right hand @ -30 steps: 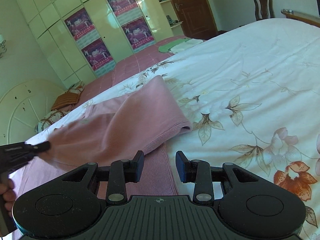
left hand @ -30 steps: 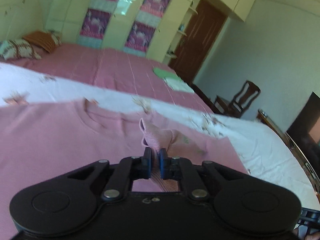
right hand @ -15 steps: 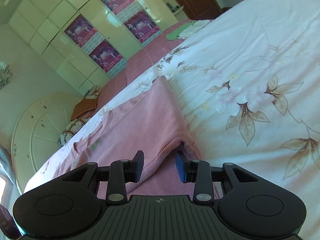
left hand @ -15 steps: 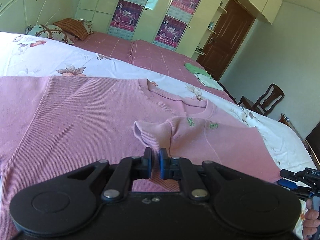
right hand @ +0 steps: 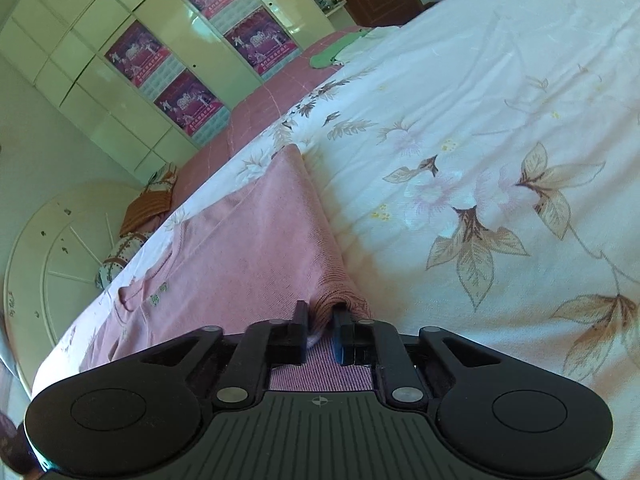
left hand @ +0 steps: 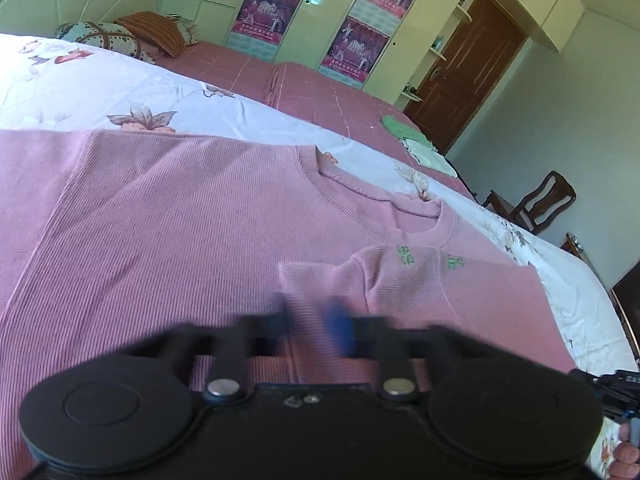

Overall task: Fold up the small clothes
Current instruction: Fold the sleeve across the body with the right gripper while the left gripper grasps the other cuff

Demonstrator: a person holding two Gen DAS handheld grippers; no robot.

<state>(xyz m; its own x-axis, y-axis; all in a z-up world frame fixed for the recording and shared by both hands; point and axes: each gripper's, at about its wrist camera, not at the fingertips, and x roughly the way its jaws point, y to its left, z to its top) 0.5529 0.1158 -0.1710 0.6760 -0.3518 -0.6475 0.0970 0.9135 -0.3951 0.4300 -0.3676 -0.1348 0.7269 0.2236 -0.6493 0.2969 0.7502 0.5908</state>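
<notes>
Pink sweater (left hand: 168, 220), floral sheet (right hand: 500, 128), green cloth (left hand: 400, 130) beyond

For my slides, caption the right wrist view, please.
Right gripper closes on the folded edge of a pink sweater lying on a floral bedsheet.

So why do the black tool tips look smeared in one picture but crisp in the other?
Left wrist view: left tool is motion-blurred, its fingers apart, while the pink sweater stays sharp. Right wrist view: right tool is crisp, closing on the sweater edge; fisheye bends the wardrobe.
</notes>
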